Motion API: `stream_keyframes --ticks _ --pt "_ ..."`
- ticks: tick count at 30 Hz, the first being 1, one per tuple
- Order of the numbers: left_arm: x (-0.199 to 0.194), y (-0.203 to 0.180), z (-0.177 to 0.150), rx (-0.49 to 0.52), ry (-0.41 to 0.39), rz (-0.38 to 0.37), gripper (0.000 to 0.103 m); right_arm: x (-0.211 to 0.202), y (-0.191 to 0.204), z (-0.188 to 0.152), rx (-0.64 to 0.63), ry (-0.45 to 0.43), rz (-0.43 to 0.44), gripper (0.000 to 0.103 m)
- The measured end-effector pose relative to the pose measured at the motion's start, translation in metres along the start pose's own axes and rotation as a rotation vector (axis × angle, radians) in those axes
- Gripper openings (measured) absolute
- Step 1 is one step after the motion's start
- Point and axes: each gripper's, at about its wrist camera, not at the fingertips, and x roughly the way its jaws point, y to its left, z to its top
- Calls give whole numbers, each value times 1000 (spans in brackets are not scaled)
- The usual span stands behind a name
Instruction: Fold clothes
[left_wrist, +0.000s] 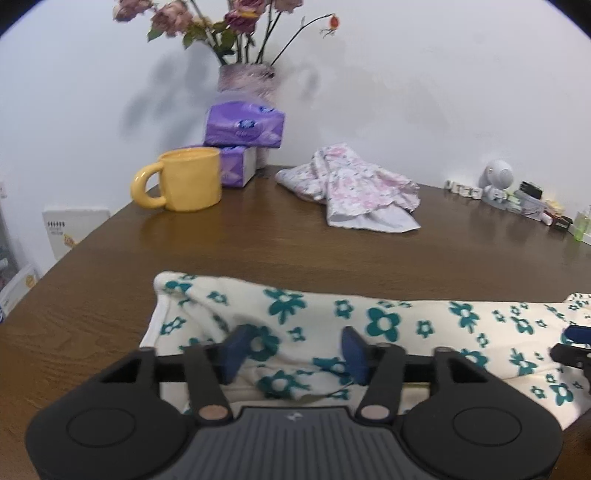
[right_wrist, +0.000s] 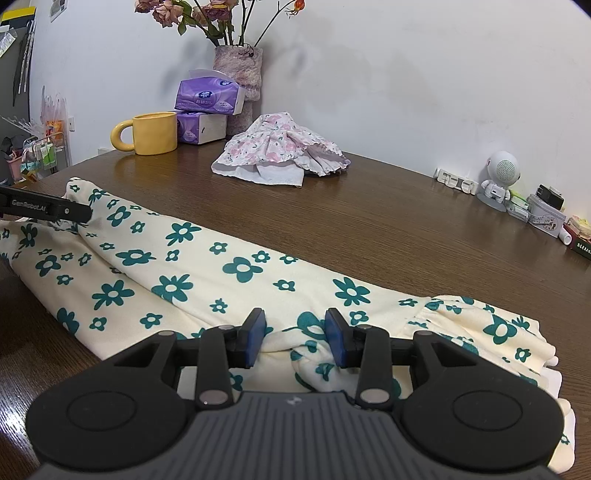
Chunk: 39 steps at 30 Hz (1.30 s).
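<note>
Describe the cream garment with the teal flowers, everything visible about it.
The cream garment is soft, thick-looking fabric printed with large and small teal flowers. It lies folded into a long, rumpled band across the near side of the brown wooden table, with a gathered end at the right. Both tongs are open at its near edge: the left tongs and the right tongs each straddle a raised fold.

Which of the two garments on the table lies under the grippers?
The cream garment with teal flowers, at the near edge; the pink-flowered garment lies far back by the tissue packs.
</note>
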Motion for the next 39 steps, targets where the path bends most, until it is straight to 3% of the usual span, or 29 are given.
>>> stream_keyframes --ticks 1,6,19,25,34,39 --pt "-3 -2 1 7 -13 14 75 0 0 0 1 0 1 37" --pt "-14 -10 7 14 -55 6 88 -1 0 0 5 0 9 40" --pt "-12 -58 4 67 -23 -59 90 -1 0 0 14 -3 32 48" --pt "-13 -84 7 102 -21 -173 90 -20 -14 2 88 -57 49 59" --pt "-10 -162 11 251 -19 -360 90 -73 -94 -24 337 -105 -134 68" --pt "-9 -217 5 349 -18 -435 88 -83 -134 -53 486 -87 -163 70"
